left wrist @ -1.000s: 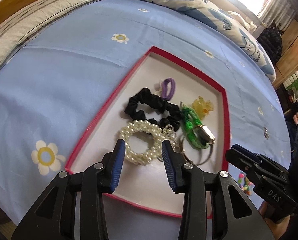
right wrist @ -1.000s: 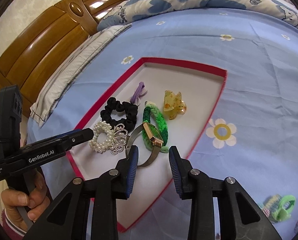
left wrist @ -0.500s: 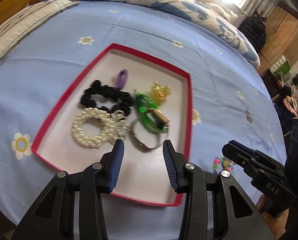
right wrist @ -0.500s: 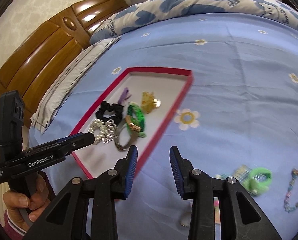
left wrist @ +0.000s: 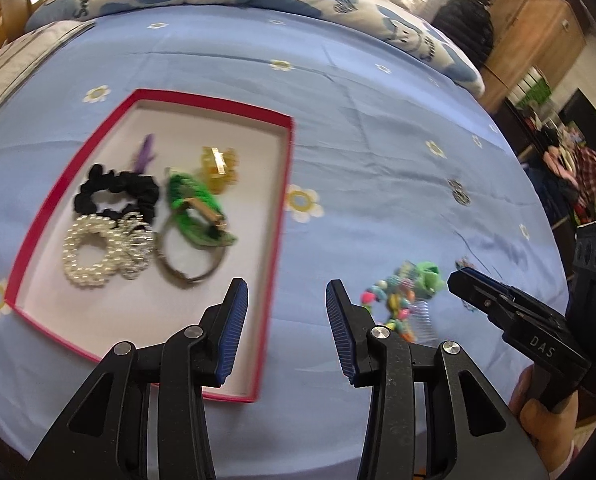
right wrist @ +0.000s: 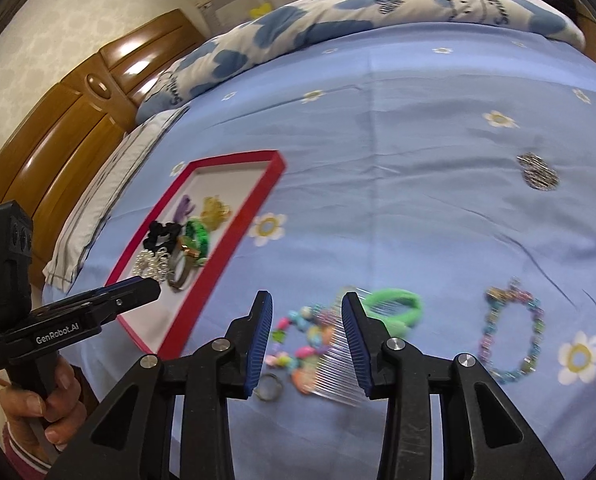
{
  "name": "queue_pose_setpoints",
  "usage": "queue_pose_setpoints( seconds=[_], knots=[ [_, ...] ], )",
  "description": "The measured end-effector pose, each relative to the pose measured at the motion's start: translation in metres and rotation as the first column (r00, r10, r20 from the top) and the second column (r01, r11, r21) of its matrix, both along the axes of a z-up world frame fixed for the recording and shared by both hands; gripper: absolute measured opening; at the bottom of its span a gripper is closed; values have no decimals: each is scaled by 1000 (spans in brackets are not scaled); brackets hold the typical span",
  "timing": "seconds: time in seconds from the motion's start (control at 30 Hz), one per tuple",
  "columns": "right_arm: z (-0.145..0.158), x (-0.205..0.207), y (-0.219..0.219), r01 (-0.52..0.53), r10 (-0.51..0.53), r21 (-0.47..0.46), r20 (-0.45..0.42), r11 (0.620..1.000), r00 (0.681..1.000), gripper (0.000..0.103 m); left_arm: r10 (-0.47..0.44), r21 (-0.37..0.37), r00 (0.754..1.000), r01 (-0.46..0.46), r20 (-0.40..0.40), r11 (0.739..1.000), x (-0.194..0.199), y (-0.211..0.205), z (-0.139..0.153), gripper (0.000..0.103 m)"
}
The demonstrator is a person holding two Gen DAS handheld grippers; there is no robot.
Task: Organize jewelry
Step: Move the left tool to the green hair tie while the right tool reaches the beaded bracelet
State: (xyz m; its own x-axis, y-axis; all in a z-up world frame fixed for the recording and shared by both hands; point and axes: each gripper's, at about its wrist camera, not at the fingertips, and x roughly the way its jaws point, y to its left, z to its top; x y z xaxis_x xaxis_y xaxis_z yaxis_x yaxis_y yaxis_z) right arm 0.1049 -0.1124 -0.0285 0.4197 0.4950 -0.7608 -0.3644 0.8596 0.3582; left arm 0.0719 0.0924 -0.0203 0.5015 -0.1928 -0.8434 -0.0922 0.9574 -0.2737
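The right gripper [right wrist: 306, 344], empty, jaws opening, is hovering over the loose jewelry pile [right wrist: 309, 340] (presumably next for the red tray [left wrist: 282, 184]); the left gripper [left wrist: 285, 332] is hanging released, holding nothing.

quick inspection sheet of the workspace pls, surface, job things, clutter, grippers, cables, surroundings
surface: blue flowered bedsheet.
job's things: red-rimmed tray holds pearl bracelet, black scrunchie, green braided band, yellow claw clip. Loose on sheet: colourful bead string, clear comb, green clip, beaded bracelet, sparkly piece.
clutter: nothing seen.
grippers: left hand-held gripper open, empty; right hand-held gripper opening, empty, above the comb.
cables: nothing seen.
surroundings: wooden headboard, heart-print duvet.
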Motion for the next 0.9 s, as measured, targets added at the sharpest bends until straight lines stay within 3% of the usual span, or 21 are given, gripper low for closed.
queue_pose_setpoints(
  seconds=[0.53, 0.9],
  knots=[
    [-18, -9, -92, 162, -163, -10, -30, 987, 986, 42, -134, 9, 991, 134, -32, 991, 9, -59, -6, 39],
    [-26, -1, -121, 220, -221, -24, -35, 975, 975, 43, -238, 32, 971, 239, -35, 970, 26, -105, -8, 39]
  ],
)
